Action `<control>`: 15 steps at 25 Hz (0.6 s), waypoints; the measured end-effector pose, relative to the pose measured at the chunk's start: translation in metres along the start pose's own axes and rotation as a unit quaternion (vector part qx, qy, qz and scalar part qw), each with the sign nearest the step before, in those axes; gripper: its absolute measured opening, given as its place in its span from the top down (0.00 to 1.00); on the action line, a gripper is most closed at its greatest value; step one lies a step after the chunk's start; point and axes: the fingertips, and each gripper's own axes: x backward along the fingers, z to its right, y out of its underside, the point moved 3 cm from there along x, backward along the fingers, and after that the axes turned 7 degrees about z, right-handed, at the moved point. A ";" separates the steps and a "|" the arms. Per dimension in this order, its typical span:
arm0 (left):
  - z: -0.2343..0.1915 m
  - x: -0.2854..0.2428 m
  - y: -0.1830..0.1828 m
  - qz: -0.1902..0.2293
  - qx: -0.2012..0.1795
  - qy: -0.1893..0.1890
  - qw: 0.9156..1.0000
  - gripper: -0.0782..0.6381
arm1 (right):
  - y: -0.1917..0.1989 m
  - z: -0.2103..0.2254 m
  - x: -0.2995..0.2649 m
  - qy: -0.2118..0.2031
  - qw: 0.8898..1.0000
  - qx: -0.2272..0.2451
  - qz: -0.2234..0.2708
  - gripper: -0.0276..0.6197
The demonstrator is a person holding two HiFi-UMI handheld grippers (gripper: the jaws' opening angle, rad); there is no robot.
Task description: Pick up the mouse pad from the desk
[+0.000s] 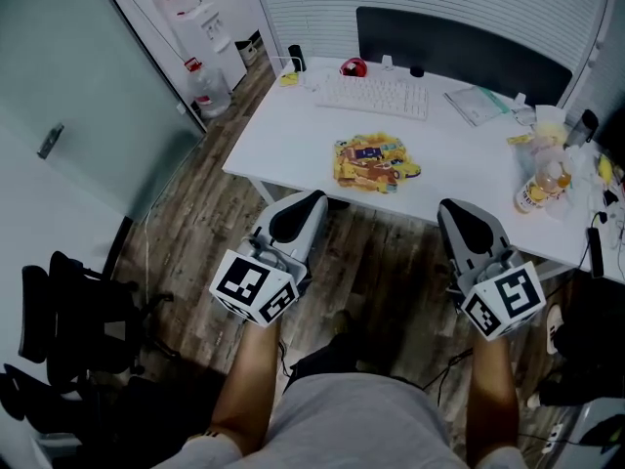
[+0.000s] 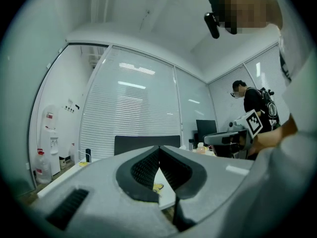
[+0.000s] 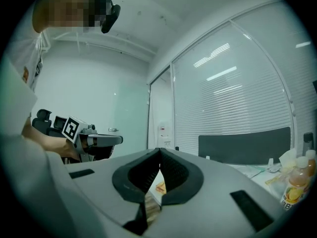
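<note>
The mouse pad (image 1: 376, 164), a yellow and orange printed sheet, lies flat near the front edge of the white desk (image 1: 283, 140). Both grippers hover over the wooden floor just short of that edge, pointing level at the desk. My left gripper (image 1: 312, 199) is left of the pad, jaws shut with nothing between them. My right gripper (image 1: 448, 207) is right of the pad, also shut and empty. In the left gripper view the left gripper (image 2: 159, 148) shows its pads meeting, with a sliver of the pad (image 2: 157, 187) below. The right gripper (image 3: 159, 151) looks the same in the right gripper view.
A white keyboard (image 1: 373, 96) lies behind the pad, before a dark divider panel (image 1: 459, 52). A drink bottle (image 1: 535, 191) and clutter crowd the desk's right end. A water dispenser (image 1: 200, 27) stands far left, a black chair (image 1: 59, 311) near left. A person (image 2: 252, 100) stands in the background.
</note>
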 end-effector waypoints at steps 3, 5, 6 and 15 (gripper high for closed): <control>-0.022 -0.012 0.005 -0.003 0.002 0.007 1.000 0.87 | 0.005 0.008 -0.022 0.007 1.000 0.001 -0.006 0.94; -0.037 -0.021 0.009 -0.006 0.001 0.014 1.000 0.87 | 0.009 0.013 -0.036 0.013 1.000 0.002 -0.009 0.94; -0.044 -0.025 0.011 -0.008 0.001 0.016 1.000 0.87 | 0.011 0.015 -0.042 0.016 1.000 0.002 -0.011 0.94; -0.096 -0.059 0.033 -0.024 0.006 0.045 0.999 0.87 | 0.030 0.035 -0.097 0.039 0.999 0.001 -0.029 0.94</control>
